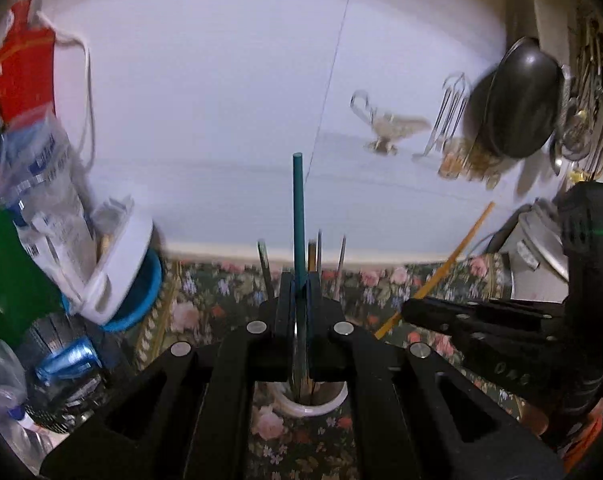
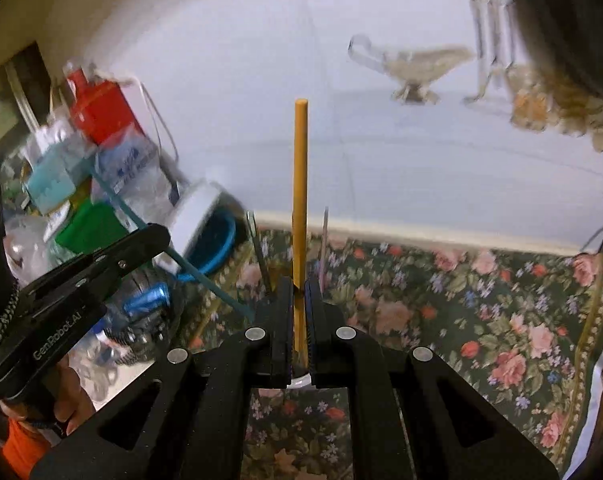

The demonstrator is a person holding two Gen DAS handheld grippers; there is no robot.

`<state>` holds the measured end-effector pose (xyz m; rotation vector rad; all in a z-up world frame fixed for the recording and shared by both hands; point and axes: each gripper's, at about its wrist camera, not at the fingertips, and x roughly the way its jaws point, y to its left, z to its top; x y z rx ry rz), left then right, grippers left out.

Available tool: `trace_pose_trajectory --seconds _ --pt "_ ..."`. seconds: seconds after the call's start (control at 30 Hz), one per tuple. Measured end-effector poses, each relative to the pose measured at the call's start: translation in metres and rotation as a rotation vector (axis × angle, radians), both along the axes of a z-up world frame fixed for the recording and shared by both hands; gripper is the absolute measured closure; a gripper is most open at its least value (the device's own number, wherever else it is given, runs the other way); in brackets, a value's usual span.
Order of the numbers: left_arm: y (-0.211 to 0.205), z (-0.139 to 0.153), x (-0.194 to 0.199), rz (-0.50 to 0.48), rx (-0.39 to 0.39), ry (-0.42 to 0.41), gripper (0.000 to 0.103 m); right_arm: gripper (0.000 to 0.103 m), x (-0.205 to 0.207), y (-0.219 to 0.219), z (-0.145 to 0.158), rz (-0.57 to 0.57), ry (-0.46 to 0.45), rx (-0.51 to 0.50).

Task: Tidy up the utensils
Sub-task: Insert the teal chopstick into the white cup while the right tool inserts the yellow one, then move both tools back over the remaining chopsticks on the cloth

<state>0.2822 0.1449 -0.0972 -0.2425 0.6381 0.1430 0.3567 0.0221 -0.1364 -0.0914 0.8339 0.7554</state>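
Observation:
My left gripper (image 1: 300, 280) is shut on a teal chopstick (image 1: 299, 216) that stands upright above a white cup (image 1: 321, 404) holding several thin utensils (image 1: 319, 252). My right gripper (image 2: 299, 284) is shut on a yellow chopstick (image 2: 300, 168), also upright over the cup's rim (image 2: 301, 383). The right gripper shows in the left wrist view (image 1: 405, 308) with the yellow chopstick (image 1: 461, 248) slanting. The left gripper shows in the right wrist view (image 2: 161, 236) with the teal chopstick (image 2: 205, 280) slanting.
A floral tablecloth (image 2: 461, 320) covers the table against a white wall. Clutter stands at the left: a red box (image 2: 97, 108), plastic bags, a white and blue tub (image 1: 129, 272). A glass gravy boat (image 2: 417, 64), a dark pan (image 1: 521, 100) and hanging utensils are at the right.

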Motion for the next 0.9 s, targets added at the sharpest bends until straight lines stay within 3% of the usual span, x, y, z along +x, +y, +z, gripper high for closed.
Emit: trace_pose_trajectory --seconds 0.2,0.37,0.7,0.9 --pt "0.004 -0.036 0.01 -0.016 -0.077 0.102 0.1 0.098 0.009 0.019 -0.042 0.027 0.086 -0.097" --pt "0.004 -0.056 0.013 -0.007 -0.081 0.152 0.1 0.098 0.012 0.028 -0.063 0.031 0.124 -0.138" --pt "0.007 -0.062 0.012 0.021 -0.036 0.175 0.1 0.097 0.017 0.033 -0.07 0.026 0.165 -0.155" --pt "0.004 -0.05 0.005 0.017 -0.006 0.161 0.095 0.088 0.01 0.021 -0.055 0.004 0.142 -0.135"
